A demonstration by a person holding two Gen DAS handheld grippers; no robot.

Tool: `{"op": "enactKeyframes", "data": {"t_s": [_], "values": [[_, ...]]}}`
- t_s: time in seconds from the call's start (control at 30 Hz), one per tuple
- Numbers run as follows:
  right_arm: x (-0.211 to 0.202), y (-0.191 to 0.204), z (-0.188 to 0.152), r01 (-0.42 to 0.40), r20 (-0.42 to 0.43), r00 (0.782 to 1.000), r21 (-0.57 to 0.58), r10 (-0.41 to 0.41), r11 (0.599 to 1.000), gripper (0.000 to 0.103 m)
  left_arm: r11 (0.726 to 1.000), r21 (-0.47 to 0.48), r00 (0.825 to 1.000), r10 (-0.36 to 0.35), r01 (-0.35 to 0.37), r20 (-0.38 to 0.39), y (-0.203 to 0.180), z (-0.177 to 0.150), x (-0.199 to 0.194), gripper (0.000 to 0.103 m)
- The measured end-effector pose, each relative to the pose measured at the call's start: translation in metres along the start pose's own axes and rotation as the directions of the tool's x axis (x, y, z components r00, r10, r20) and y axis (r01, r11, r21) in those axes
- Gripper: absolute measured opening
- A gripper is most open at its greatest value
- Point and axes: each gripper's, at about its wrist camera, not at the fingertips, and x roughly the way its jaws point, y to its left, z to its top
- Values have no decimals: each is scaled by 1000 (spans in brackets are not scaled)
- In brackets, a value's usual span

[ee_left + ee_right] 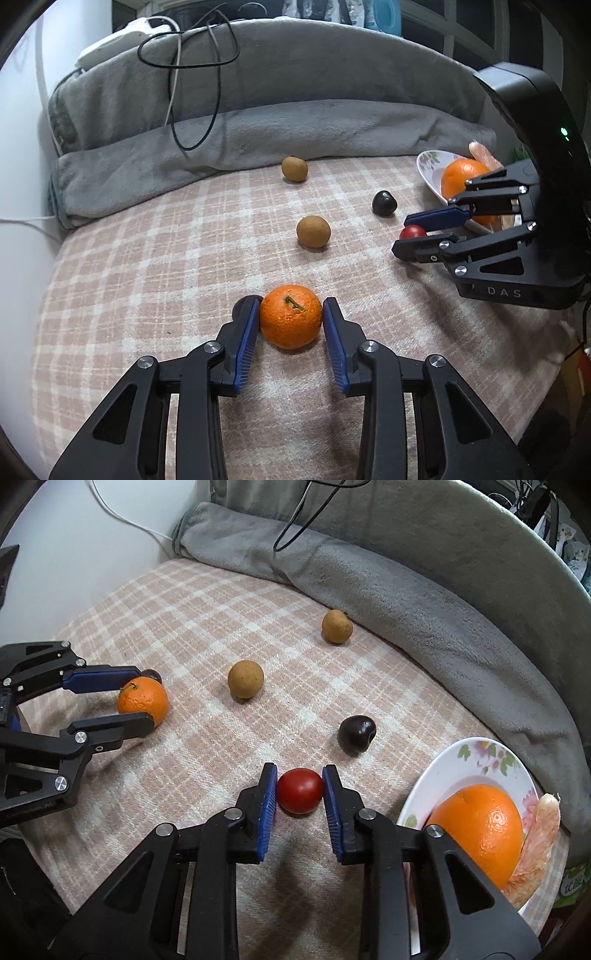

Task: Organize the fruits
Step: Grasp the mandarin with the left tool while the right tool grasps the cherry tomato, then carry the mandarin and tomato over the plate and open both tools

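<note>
A small mandarin [290, 317] with a green stem lies on the pink checked cover, and my left gripper [291, 300] is shut on it, both blue pads touching its sides. In the right wrist view my right gripper [300, 767] is shut on a red cherry tomato [300, 790] that rests on the cover. A small dark fruit [240, 304] peeks out behind the left finger. Two brown round fruits [313, 231] [294, 169] and a dark cherry [357, 734] lie loose between the grippers. A flowered white plate [476, 753] at the right holds a big orange [480, 823] and a peeled segment [543, 830].
A folded grey blanket [258, 136] rises along the far side of the cover, with black and white cables [192, 74] draped over it. A white wall [18, 166] borders the left. The cover drops away at its near and right edges.
</note>
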Motion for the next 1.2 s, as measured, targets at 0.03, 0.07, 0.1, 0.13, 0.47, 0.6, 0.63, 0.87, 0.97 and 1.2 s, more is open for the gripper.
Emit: {"op": "enactKeyframes", "data": {"t_s": [0.03,0.07,0.1,0.13,0.47,0.6,0.63,0.87,0.97,1.2], "values": [[-2,0,0,-4,7,1000,4,4,1000,26,1000,-10,1000,-3,3,1,1,0,-1,33],[-4,0,-1,-9,17,1000,14,9,1000,26,1000,-20,1000,-8,8,2,2,0,-2,33],[-6,-1,-1,-17,24,1000,21,17,1000,26,999,-31,1000,-14,14,2,3,0,-4,33],[-9,-1,-1,-24,32,999,28,23,999,26,999,-42,1000,-21,21,2,5,0,-5,33],[-39,-3,-8,-63,114,992,77,54,995,26,995,-91,999,-47,49,21,3,3,-18,33],[-55,-6,-14,-75,147,987,103,60,992,26,994,-92,998,-56,59,37,-1,6,-25,33],[-59,-8,-16,-75,157,986,110,57,991,26,994,-90,997,-58,62,41,-2,7,-26,33],[-90,-29,-33,-69,215,976,176,30,982,26,993,-74,994,-84,89,69,-14,15,-31,33],[-102,-42,-42,-52,230,973,208,3,977,26,993,-67,992,-96,102,79,-20,20,-33,33],[-127,-75,-66,-16,253,966,288,-60,957,26,990,-43,986,-133,138,98,-40,30,-34,33]]}}
